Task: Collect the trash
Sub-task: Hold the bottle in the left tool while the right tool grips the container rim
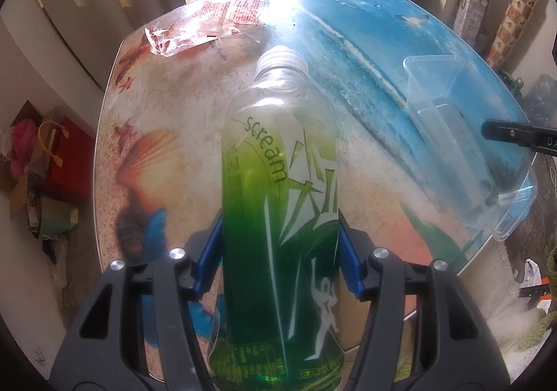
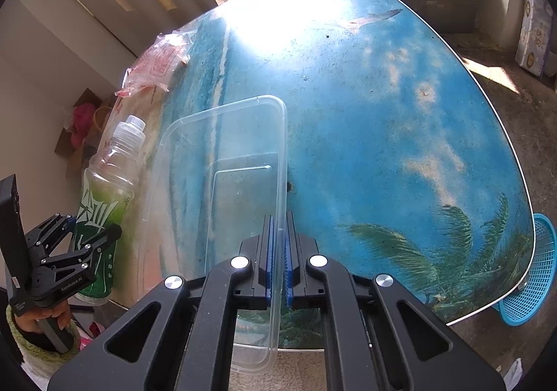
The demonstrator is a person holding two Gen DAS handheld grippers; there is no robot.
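Table (image 2: 383, 105): a beach print is shown on the top; much bare surface is seen ahead and right of the right jaws; the near edge curves under them.
Tub (image 2: 222, 154): clear plastic, seen empty; its right wall is clamped between the right jaws, its near corner overhanging the table edge.
Bottle (image 1: 282, 189): clear with a green label and a cap on; whether any drink is in it cannot be told; it is gripped between the left jaws, neck pointing away.
Wrapper (image 1: 205, 25): crumpled, lying far ahead of the left jaws, near the far table edge.
Basket (image 2: 532, 272): blue mesh, seen below the table edge, right of the right jaws.
Right gripper (image 2: 278, 231): tilted steeply down, clenched on the tub wall.
Left gripper (image 1: 280, 227): tilted steeply down, closed on the bottle; a hand (image 2: 45, 318) is seen on its handle.
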